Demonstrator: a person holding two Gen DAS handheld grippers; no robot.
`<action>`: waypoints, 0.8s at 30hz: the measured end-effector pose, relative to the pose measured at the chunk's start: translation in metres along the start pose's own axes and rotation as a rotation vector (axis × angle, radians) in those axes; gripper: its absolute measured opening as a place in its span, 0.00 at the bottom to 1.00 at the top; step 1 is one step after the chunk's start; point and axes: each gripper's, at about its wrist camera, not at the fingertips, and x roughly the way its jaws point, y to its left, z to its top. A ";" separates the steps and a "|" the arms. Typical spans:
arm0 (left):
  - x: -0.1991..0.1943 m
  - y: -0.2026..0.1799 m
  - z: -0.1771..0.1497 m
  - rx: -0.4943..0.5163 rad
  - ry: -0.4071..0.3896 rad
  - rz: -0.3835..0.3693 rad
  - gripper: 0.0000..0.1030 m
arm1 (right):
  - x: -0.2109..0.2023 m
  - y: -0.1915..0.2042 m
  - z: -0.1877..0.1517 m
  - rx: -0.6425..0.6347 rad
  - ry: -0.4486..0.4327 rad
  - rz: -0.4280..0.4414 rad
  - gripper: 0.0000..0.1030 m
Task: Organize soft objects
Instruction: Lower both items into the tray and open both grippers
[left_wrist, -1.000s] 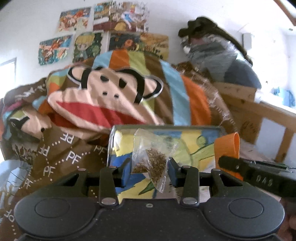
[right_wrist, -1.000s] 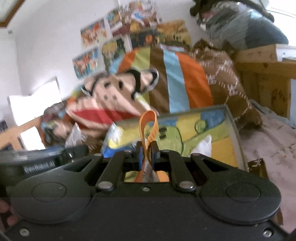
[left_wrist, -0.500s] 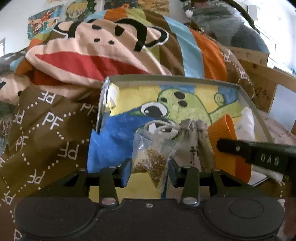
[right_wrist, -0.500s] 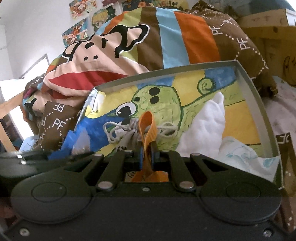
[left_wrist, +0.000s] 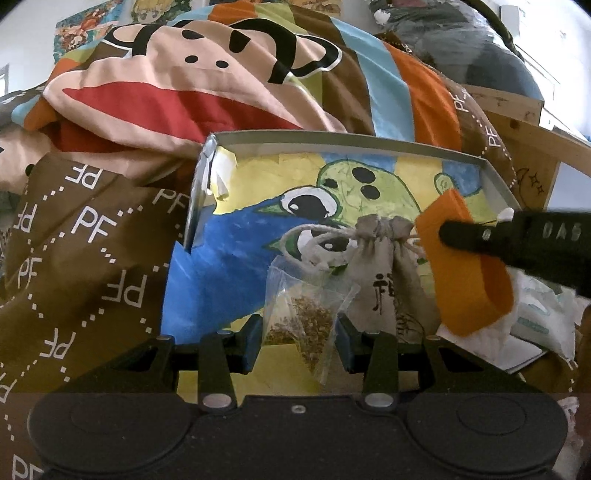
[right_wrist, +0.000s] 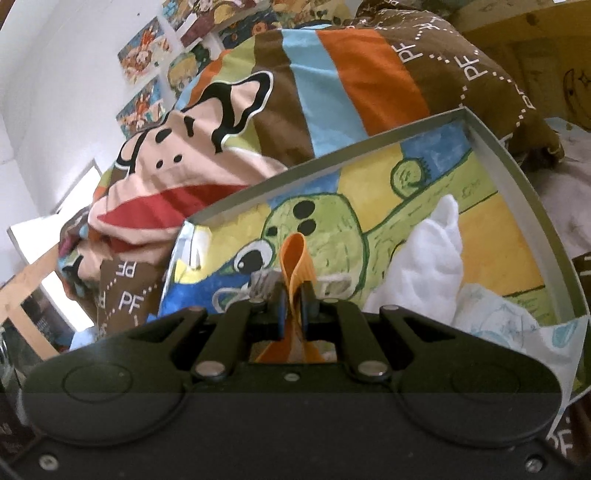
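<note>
Your left hand-held gripper (left_wrist: 299, 338) pinches a clear herb sachet (left_wrist: 304, 325) low center over the painted box (left_wrist: 332, 142); the right hand-held gripper (right_wrist: 291, 308) is clamped tight on the orange band (right_wrist: 295, 258). Release too early and either 1 could miss the box, landing on the monkey duvet (left_wrist: 184, 96).

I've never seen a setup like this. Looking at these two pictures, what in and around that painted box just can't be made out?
- Left wrist view: the near wall of the painted box is hidden behind the left hand-held gripper.
- Left wrist view: the printing on the cloth pouch is partly covered by the clear bag of seeds.
- Right wrist view: the lower end of the orange band disappears behind the right hand-held gripper.
</note>
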 end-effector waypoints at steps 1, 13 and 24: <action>0.000 0.001 0.000 -0.002 0.000 0.001 0.43 | -0.001 -0.001 0.003 0.014 -0.006 0.009 0.03; 0.007 0.000 -0.002 -0.003 0.024 0.010 0.43 | 0.014 -0.013 0.008 -0.015 0.001 -0.031 0.03; 0.004 -0.001 0.005 -0.060 0.050 -0.003 0.55 | 0.017 0.013 0.010 -0.159 0.039 -0.089 0.26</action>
